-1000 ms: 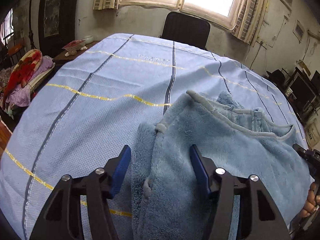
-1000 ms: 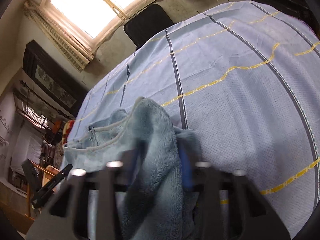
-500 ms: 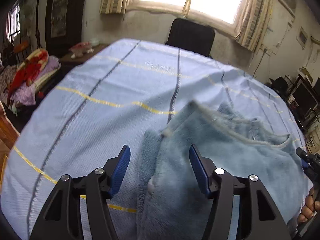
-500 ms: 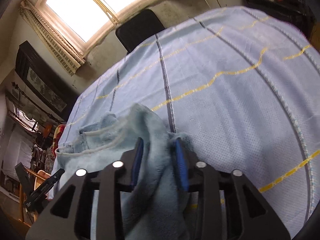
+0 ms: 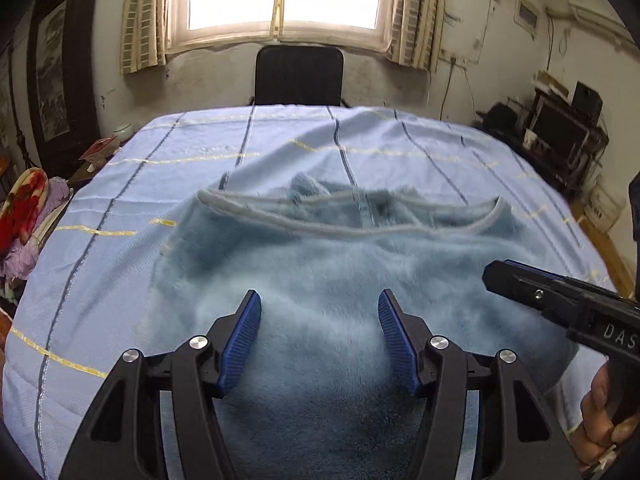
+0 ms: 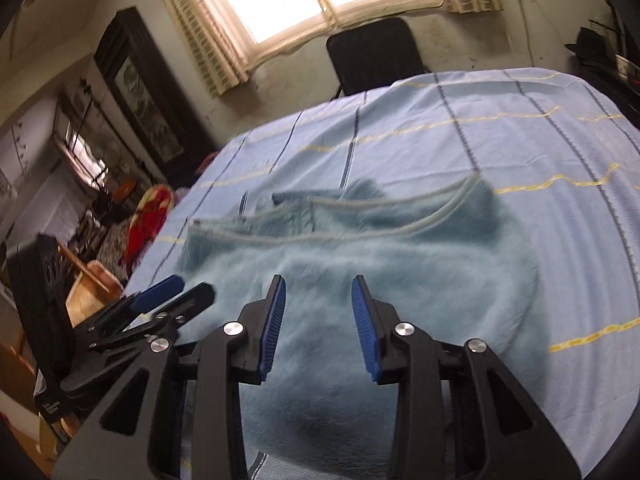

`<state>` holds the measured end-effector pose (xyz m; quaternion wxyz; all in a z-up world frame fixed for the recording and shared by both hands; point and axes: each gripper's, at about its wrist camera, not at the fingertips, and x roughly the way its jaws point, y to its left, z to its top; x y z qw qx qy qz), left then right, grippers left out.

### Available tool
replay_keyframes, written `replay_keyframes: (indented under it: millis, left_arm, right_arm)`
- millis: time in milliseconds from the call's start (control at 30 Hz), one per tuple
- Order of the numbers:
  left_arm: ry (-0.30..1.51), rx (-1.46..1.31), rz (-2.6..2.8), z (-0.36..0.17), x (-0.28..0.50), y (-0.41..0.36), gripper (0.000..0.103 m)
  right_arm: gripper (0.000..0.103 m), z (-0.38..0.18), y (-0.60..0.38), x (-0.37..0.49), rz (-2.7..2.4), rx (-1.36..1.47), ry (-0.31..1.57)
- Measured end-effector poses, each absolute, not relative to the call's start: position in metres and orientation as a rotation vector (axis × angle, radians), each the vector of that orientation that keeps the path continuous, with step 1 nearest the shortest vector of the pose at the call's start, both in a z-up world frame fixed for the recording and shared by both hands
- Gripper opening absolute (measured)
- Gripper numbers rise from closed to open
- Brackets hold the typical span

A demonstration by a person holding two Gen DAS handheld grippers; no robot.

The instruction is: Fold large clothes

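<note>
While grippers (image 5: 319, 336) gape — fleece garment (image 5: 340, 280), tablecloth (image 5: 120, 200)

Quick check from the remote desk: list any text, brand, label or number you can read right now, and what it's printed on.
"DAS", cut off by the frame edge: white letters on the black body of the right gripper, seen from the left wrist view.
Small pale print on the base of the left gripper, seen from the right wrist view: too small and blurred to read.
Fleece garment and striped tablecloth: no readable text.
</note>
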<state>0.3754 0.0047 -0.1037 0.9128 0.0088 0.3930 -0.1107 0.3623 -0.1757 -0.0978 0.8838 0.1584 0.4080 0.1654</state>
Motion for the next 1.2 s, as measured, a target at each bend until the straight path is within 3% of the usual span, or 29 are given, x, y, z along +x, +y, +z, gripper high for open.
replay_keyframes:
  millis: [133, 500, 700, 900, 1200]
  left_arm:
    - [0.835, 0.066, -0.208, -0.127, 0.382, 0.004, 0.065]
    - [0.809, 0.127, -0.177, -0.128, 0.375, -0.003, 0.066]
    - [0.769, 0.126, -0.181, -0.116, 0.365, -0.007, 0.065]
    - [0.697, 0.155, -0.165, -0.103, 0.355, -0.013, 0.065]
    - [0.670, 0.159, -0.155, -0.087, 0.347, -0.010, 0.065]
  right_arm:
    - [0.033, -0.125, -0.170, 0.368, 0.341, 0.334, 0.935]
    - [0.033, -0.132, -0.168, 0.366, 0.373, 0.311, 0.919]
    - [0.033, -0.127, -0.169, 0.366, 0.360, 0.305, 0.932]
    - [0.043, -0.114, -0.165, 0.361, 0.360, 0.292, 0.929]
    - [0.043, -0.085, -0.163, 0.347, 0.355, 0.266, 0.877]
